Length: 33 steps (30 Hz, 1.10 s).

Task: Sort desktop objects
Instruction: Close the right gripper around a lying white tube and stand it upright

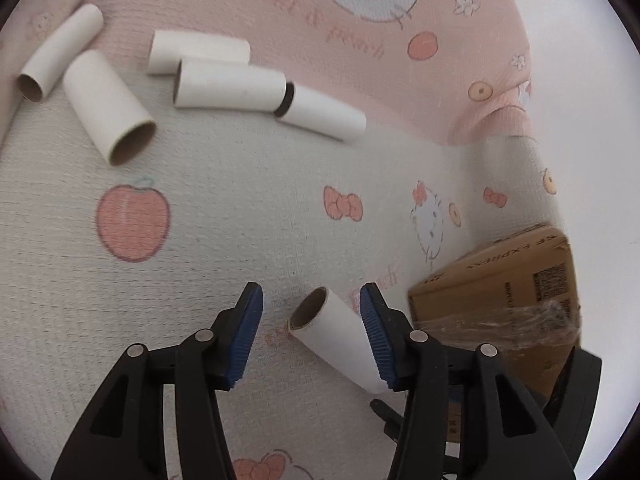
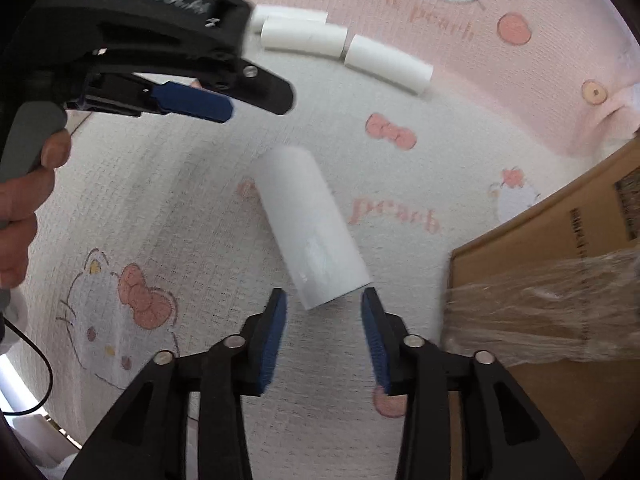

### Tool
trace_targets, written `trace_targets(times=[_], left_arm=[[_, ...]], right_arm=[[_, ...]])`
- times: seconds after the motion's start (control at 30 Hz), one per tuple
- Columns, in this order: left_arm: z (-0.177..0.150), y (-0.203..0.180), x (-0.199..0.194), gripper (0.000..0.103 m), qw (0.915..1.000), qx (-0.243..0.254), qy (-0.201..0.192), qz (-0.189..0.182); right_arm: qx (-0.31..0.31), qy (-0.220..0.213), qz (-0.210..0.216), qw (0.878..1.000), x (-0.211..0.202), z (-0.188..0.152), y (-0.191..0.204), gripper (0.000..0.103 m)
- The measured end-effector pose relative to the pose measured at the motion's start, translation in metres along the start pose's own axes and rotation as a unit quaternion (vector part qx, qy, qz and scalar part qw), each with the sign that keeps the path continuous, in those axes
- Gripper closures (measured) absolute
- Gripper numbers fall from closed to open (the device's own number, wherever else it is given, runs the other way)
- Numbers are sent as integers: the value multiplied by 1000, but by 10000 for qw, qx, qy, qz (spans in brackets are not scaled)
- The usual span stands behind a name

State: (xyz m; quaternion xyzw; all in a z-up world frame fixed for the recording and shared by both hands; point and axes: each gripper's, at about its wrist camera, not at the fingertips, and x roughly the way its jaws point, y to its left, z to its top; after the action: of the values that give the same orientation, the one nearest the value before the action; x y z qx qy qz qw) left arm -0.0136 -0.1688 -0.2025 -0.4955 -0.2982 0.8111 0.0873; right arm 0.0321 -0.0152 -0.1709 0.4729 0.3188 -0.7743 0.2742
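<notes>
White cardboard tube (image 2: pixel 314 228) lies on cloth, near end just ahead of right gripper (image 2: pixel 324 304), long axis 11→5 o'clock. R jaws spread, empty. Left gripper (image 1: pixel 312 308) also released (tube against its R pad). R lined up better.

A home — cartoon-cat blanket (image 1: pixel 240 208), cardboard box (image 1: pixel 500 280)

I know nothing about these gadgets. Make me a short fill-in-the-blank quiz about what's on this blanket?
1. The white tube in front of the right gripper lies on a blanket printed with cartoon ____.
2. The right gripper's finger pads are coloured ____.
3. The cardboard box is wrapped with clear ____.

Missing words: cats; blue; tape
</notes>
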Motion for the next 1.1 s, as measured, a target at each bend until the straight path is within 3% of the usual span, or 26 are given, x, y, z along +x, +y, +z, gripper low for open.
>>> trace_targets(times=[0.07, 0.17, 0.33, 0.57, 0.8, 0.97, 1.1], left_arm=[[-1, -1, -4, 48, 10000, 43, 20, 37], [-7, -1, -6, 47, 9999, 34, 119, 28], [-22, 6, 1, 46, 9974, -436, 367, -434], [-38, -1, 22, 46, 9982, -189, 540, -183], [-34, 8, 43, 46, 9909, -744, 862, -719], [-30, 7, 52, 46, 9909, -780, 853, -686], [-27, 7, 58, 46, 9914, -891, 709, -640]], right_arm=[[-62, -160, -150, 9997, -3, 3, -3, 44], [-144, -254, -166, 9994, -7, 10, -7, 44], [-106, -226, 142, 9996, 6, 32, -16, 43], [457, -175, 935, 9944, -3, 36, -19, 43], [539, -97, 1248, 9907, 5, 34, -20, 44], [805, 6, 1514, 9852, 12, 34, -23, 56], [835, 120, 1592, 9836, 11, 35, -20, 60]])
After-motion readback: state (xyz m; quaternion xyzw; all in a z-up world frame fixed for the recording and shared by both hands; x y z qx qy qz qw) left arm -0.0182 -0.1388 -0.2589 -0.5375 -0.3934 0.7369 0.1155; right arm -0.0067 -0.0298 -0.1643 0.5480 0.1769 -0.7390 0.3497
